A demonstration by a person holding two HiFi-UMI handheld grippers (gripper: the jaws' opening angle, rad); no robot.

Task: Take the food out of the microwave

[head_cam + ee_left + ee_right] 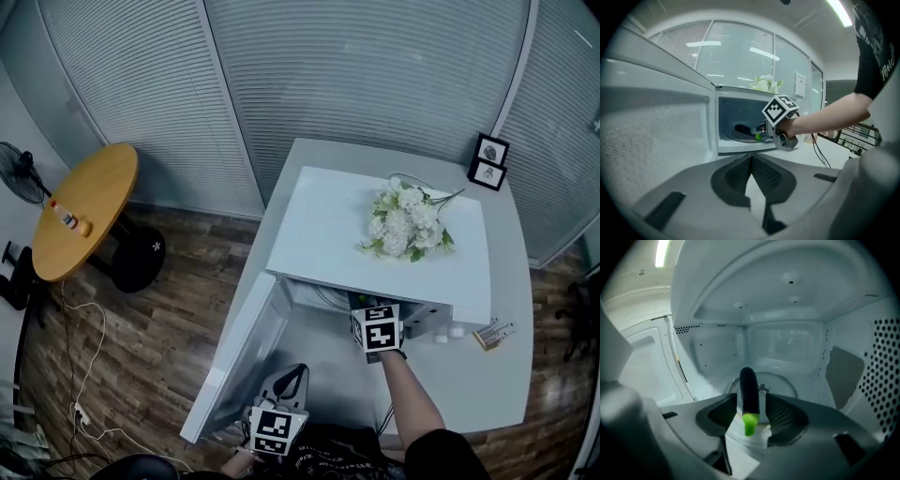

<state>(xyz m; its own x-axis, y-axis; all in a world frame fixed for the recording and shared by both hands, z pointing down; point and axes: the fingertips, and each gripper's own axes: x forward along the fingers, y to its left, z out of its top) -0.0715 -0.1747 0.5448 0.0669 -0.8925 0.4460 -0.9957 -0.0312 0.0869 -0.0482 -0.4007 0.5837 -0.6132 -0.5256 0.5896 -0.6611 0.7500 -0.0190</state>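
**Head view, rig under my remote control.** The white counter (511, 366) carries a white microwave (328, 225). Its door (239, 352) stands swung open, to the left of my right gripper and just ahead-left of my left gripper. Well off to the left of both tools, on the wood floor (141, 375), stand a round wooden table (89, 202) and, past it, a fan (21, 173). On the microwave top, beyond the right gripper, lies a bunch of white flowers (405, 220). Two small picture frames (489, 161) stand at the counter's far corner, beyond it to the right.

**Right gripper** (751, 404). It reaches into the microwave's mouth, with the forearm (412, 394) over the counter. I read the jaws as clamped on the eggplant (749, 387) near its green stem (750, 423), which points back at the camera. The dark body runs forward over the glass turntable (785, 383). I cannot tell whether its far end rests on the glass. Oven walls stand close on both sides of the jaws, with the perforated wall (876, 371) to the right.

**Left gripper** (751, 158). It hangs low outside the oven, near the open door's free edge, jaws together with tips touching. The door fills the space to its left. The right gripper and the eggplant lie ahead and slightly right.
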